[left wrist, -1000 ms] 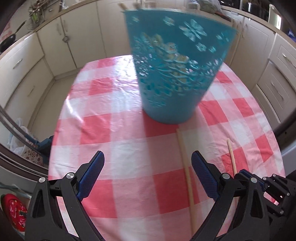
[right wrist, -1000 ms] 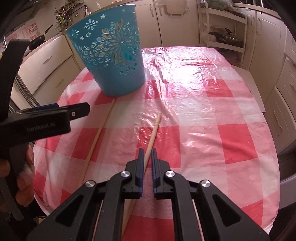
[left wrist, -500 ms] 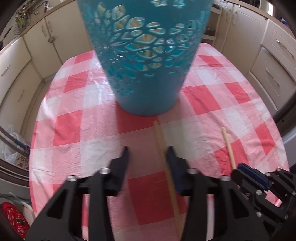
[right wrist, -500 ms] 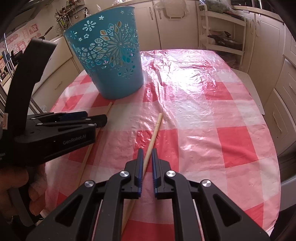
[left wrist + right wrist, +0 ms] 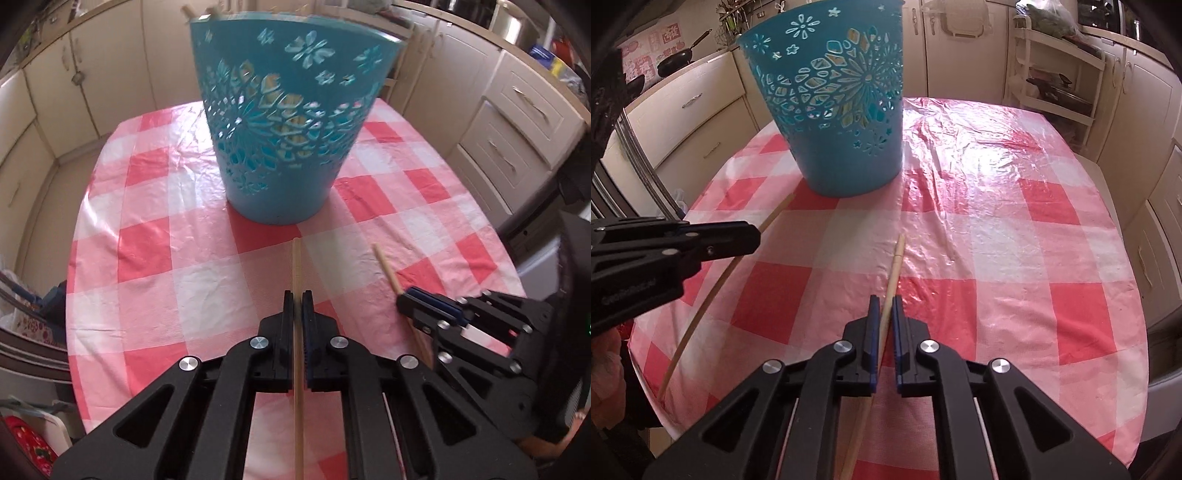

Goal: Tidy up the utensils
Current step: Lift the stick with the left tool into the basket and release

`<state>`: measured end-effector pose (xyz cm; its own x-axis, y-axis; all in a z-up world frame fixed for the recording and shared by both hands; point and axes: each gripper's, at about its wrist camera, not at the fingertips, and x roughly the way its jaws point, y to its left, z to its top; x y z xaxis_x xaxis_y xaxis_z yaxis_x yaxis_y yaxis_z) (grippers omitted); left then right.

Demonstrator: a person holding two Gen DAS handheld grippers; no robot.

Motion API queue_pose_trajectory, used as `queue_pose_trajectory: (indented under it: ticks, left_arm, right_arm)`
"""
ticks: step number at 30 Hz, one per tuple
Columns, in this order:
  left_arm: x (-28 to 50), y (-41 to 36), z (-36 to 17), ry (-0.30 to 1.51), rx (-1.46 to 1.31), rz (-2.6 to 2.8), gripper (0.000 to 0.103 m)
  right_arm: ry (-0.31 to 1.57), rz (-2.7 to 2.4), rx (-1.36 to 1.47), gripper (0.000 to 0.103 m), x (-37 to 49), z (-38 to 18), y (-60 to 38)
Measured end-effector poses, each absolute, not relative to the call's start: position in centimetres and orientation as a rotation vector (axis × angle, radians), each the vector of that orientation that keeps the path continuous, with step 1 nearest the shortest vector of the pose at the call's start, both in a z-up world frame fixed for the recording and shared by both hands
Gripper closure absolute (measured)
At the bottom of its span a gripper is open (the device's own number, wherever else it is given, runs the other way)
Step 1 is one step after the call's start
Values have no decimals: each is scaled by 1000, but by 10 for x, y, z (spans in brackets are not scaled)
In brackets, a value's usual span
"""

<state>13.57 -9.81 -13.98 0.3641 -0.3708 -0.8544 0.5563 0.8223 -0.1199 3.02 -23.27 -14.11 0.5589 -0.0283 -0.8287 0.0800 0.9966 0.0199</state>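
While each gripper — left gripper (image 5: 297,308), right gripper (image 5: 883,314) — was clamped on a chopstick (image 5: 296,273), the basket (image 5: 284,140) stood ahead for loading.

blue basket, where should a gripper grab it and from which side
Grip the blue basket at its top rim, coming straight down from above with one finger inside and one outside. It stands upright and flares wide toward the top, likely too broad to span across, while the thin perforated wall fits between fingers.
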Motion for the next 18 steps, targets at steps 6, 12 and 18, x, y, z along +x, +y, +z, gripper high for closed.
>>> queue_pose_trajectory:
  ticks: [6, 12, 18]
  left_arm:
    - [116, -99, -106, 947, 248, -720, 99]
    - [100, -96, -71, 866, 213, -849, 99]
    - [118, -61, -18, 797, -39, -876, 99]
  right_arm:
    - [956, -58, 58, 96, 31, -143, -234]
    - [931, -44, 67, 96, 27, -144, -236]
    - [926, -35, 99, 96, 26, -144, -240]
